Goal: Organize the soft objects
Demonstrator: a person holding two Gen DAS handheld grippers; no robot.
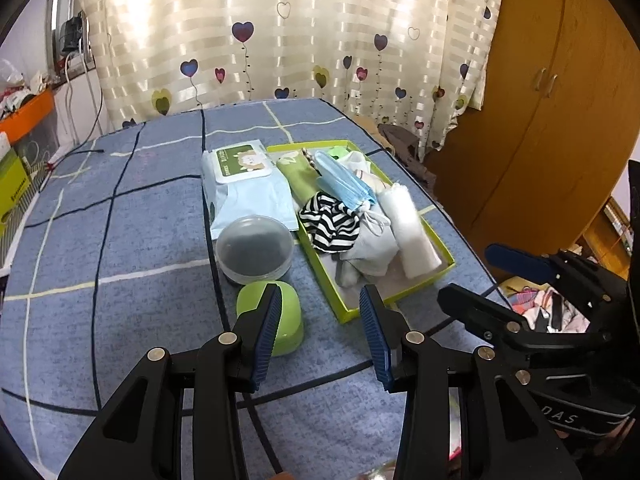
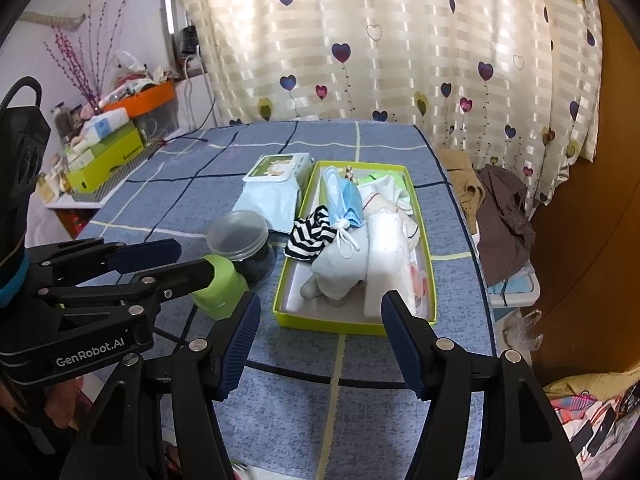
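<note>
A lime green tray [image 1: 448,269] [image 2: 294,316] on the blue checked cloth holds soft things: a black-and-white striped cloth [image 1: 330,224] [image 2: 310,236], a blue face mask [image 1: 346,182] [image 2: 342,196], a grey sock [image 1: 366,258] [image 2: 340,270], a white rolled towel [image 1: 412,232] [image 2: 386,248] and a green cloth [image 1: 298,174]. My left gripper [image 1: 320,336] [image 2: 160,262] is open and empty, just in front of the tray's near left corner. My right gripper [image 2: 320,344] [image 1: 480,276] is open and empty, in front of the tray's near edge.
A wet-wipes pack [image 1: 244,178] [image 2: 276,184], a clear lidded jar [image 1: 254,250] [image 2: 240,240] and a green lidded box [image 1: 280,320] [image 2: 220,286] lie left of the tray. Clothes [image 2: 504,216] are heaped off the right edge. Boxes [image 2: 104,152] stand at the left.
</note>
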